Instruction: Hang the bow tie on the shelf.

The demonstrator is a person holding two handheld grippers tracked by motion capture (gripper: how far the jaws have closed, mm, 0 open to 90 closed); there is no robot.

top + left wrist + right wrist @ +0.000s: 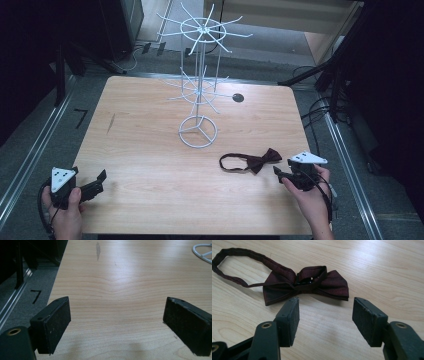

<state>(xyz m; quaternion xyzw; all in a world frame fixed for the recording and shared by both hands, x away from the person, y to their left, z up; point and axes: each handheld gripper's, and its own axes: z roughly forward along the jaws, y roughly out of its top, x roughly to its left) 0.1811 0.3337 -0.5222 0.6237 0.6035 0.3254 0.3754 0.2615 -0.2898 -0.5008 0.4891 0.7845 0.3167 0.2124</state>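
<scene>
A dark maroon bow tie [260, 161] with its neck strap looped out to the left lies flat on the wooden table [150, 165], at the front right. My right gripper [280, 175] is just to the right of it, held in a hand near the table's right edge. In the right gripper view the bow tie [307, 285] lies just beyond the tips of the right gripper [327, 317], whose jaws stand apart with only bare wood between them. My left gripper [100, 182] rests at the front left corner; the left gripper [117, 322] is wide open over bare wood.
A white wire display rack [200, 75] with two tiers of hook arms stands on a ring base [198, 131] at the table's middle back; an arc of that ring base [203, 253] shows far right. A dark cable hole [238, 98] lies behind it. Grey floor and dark stands surround the table.
</scene>
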